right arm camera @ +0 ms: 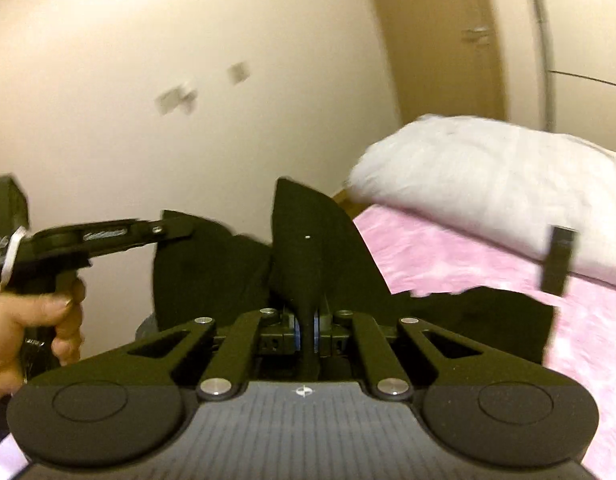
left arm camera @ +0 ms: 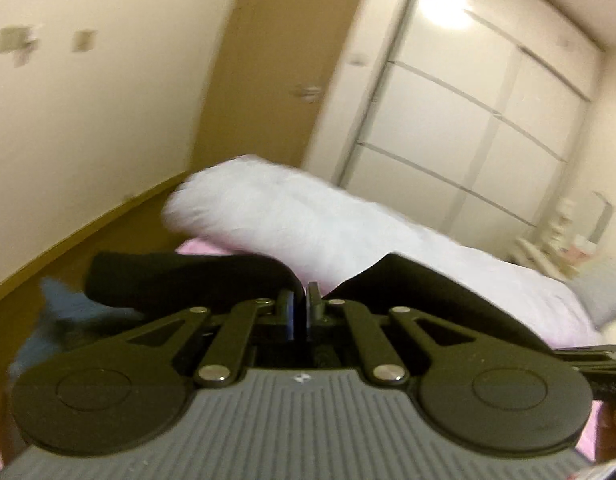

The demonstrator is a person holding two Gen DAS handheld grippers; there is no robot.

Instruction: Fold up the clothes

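Note:
A black garment [right arm camera: 212,264] hangs in the air between both grippers, above a bed with a pink sheet [right arm camera: 447,256]. My right gripper [right arm camera: 306,312] is shut on a fold of the black cloth, which stands up between its fingers. My left gripper [left arm camera: 301,304] is shut on the same garment [left arm camera: 188,276], whose edge runs across its fingertips. In the right wrist view the left gripper [right arm camera: 180,230] comes in from the left, held by a hand [right arm camera: 40,320], pinching the cloth's upper corner.
A white folded duvet or pillow [left arm camera: 292,216] lies on the bed behind the garment; it also shows in the right wrist view [right arm camera: 499,184]. A brown door [left arm camera: 276,60] and white wardrobe [left arm camera: 487,100] stand behind. A blue cloth [left arm camera: 56,320] lies low at the left.

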